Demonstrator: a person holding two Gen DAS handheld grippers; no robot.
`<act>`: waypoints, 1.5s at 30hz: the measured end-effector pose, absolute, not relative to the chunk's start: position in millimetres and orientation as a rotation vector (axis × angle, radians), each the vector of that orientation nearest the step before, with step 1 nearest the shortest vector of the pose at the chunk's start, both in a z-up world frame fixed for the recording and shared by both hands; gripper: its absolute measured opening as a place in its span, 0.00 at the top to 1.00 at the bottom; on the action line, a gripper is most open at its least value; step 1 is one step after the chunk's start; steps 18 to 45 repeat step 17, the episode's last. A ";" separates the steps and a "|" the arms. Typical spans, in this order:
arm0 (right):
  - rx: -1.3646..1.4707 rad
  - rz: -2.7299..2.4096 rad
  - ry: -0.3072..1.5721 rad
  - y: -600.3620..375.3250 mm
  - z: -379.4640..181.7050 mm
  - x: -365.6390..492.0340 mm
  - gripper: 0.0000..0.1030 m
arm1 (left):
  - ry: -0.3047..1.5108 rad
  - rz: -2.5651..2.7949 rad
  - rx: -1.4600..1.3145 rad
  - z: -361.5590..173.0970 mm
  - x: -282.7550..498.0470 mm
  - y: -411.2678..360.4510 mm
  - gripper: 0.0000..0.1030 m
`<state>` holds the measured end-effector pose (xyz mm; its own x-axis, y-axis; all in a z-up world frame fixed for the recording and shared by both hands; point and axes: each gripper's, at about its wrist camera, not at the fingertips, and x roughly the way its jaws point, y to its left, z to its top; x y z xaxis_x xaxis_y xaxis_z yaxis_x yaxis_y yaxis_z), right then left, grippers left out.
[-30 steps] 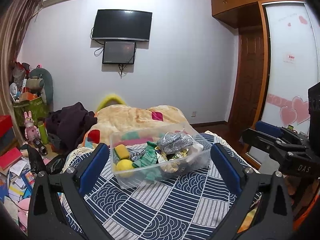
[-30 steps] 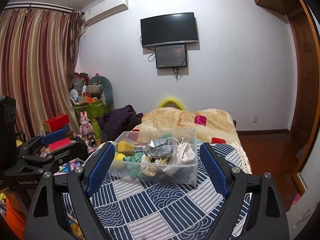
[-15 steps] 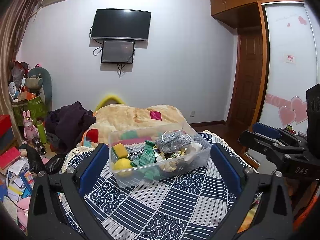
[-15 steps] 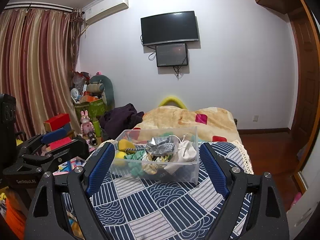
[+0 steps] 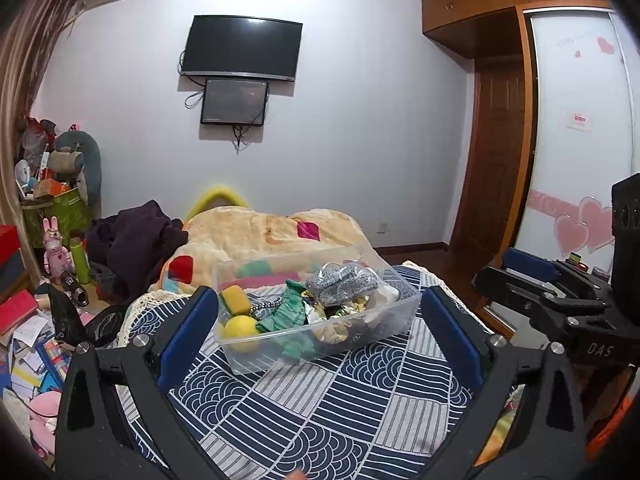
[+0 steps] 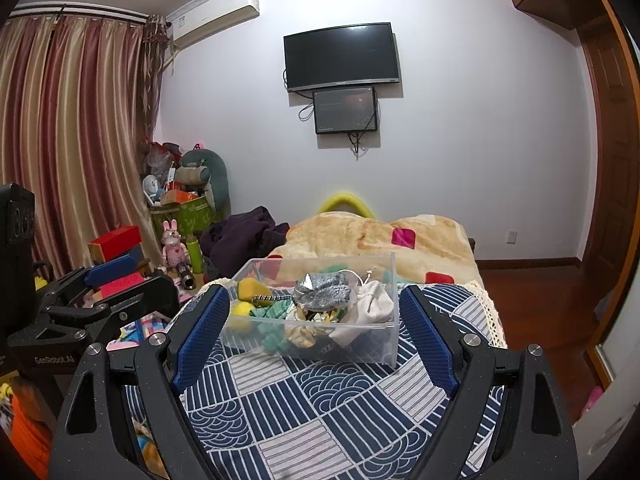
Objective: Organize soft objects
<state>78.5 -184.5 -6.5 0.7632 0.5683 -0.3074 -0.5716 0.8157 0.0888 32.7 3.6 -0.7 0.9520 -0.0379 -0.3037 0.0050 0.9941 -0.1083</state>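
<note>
While both grippers hang spread wide and empty — a clear bin (image 5: 320, 344) sits ahead.
Left gripper (image 5: 320, 320), right gripper (image 6: 316, 324); bin on patterned bedspread (image 6: 320, 408) — sponge (image 5: 235, 294), ball (image 5: 240, 327) inside.

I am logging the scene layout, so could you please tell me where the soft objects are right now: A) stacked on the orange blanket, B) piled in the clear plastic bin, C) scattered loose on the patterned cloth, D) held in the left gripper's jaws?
B: the soft objects lie inside the clear plastic bin, and both grippers are open and empty.
</note>
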 end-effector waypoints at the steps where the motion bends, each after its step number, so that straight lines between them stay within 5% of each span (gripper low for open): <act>1: -0.010 0.620 0.332 -184.6 -6.4 78.4 0.17 | 0.310 -0.020 -0.108 -0.8 32.4 3.4 0.00; 45: -0.021 0.617 0.345 -183.8 -8.7 80.4 0.17 | 0.322 -0.015 -0.111 -2.2 34.8 4.8 0.00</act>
